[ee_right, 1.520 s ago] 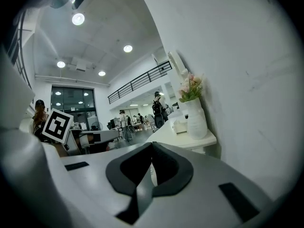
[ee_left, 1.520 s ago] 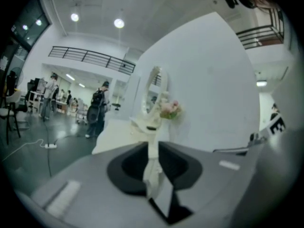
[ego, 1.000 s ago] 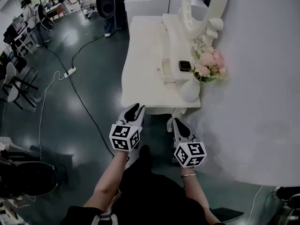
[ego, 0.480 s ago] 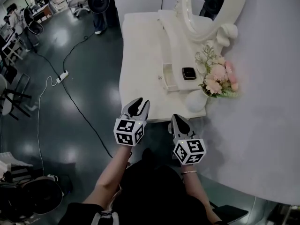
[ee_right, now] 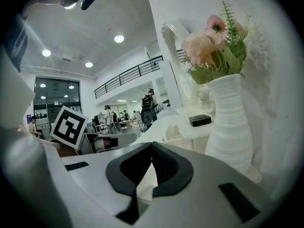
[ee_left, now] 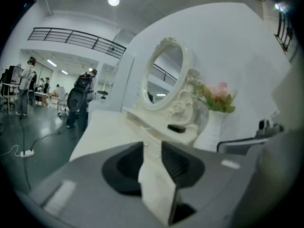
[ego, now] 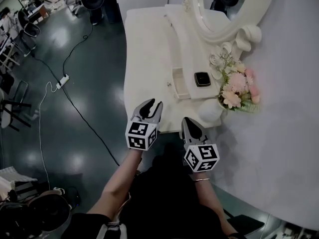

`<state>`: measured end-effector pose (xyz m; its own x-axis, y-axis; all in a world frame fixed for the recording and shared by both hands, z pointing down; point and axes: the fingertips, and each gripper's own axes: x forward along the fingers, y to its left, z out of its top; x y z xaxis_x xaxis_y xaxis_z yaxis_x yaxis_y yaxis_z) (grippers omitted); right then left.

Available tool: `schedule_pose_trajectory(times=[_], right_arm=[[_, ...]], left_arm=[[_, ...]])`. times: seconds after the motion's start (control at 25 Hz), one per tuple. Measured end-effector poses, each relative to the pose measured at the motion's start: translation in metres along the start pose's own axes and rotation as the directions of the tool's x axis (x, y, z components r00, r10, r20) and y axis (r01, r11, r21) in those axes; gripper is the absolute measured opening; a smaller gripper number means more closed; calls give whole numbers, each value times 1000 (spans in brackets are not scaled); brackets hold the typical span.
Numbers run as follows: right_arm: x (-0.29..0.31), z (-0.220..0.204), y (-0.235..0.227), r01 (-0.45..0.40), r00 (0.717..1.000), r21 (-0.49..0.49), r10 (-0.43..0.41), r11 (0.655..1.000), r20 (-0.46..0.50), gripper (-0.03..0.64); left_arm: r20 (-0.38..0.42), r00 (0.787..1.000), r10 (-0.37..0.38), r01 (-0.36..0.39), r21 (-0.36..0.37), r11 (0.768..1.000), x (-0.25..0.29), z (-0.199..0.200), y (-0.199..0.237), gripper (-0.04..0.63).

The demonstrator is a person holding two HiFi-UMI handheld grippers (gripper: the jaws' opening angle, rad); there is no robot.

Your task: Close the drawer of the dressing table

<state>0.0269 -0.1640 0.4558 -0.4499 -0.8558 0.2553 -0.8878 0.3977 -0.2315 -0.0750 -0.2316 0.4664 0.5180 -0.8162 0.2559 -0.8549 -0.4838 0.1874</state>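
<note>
The white dressing table (ego: 144, 59) stands against the wall. Its small drawer (ego: 179, 83), under the raised shelf, is pulled out towards the table top; it also shows in the right gripper view, drawer (ee_right: 173, 132). My left gripper (ego: 150, 105) hovers over the table's near edge, short of the drawer and to its left. Its jaws are a little apart and nothing is between them: left gripper (ee_left: 152, 144). My right gripper (ego: 186, 122) is by the near edge, beside the white vase (ego: 211, 111). Its pads meet at the tips, empty: right gripper (ee_right: 152, 144).
Pink flowers (ego: 239, 88) fill the vase. A black box (ego: 202, 78) lies on the shelf above the drawer, below the oval mirror (ego: 234, 14). A power strip (ego: 63, 78) and cable cross the dark floor at left. Chairs and people are far back.
The view has closed in on the dressing table. Both grippers have moved forward to its near edge, the left one now over the table top.
</note>
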Motion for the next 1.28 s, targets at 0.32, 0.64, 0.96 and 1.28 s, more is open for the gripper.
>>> schedule_pose_trajectory(times=[0.32, 0.64, 0.96, 1.28], right_arm=[[31, -1, -19, -15, 1000, -7, 15, 1000, -18, 5], [53, -9, -31, -27, 998, 13, 27, 1000, -56, 5], [66, -11, -40, -27, 997, 6, 28, 1000, -77, 5], [68, -16, -41, -29, 995, 6, 30, 1000, -98, 5]], left_arm=[[-39, 999, 7, -7, 9, 1000, 44, -10, 12, 107], [-93, 995, 25, -23, 25, 999, 81, -21, 24, 104], [-137, 990, 25, -21, 30, 999, 104, -31, 31, 104], [-166, 986, 10, -2, 48, 999, 117, -38, 29, 104]])
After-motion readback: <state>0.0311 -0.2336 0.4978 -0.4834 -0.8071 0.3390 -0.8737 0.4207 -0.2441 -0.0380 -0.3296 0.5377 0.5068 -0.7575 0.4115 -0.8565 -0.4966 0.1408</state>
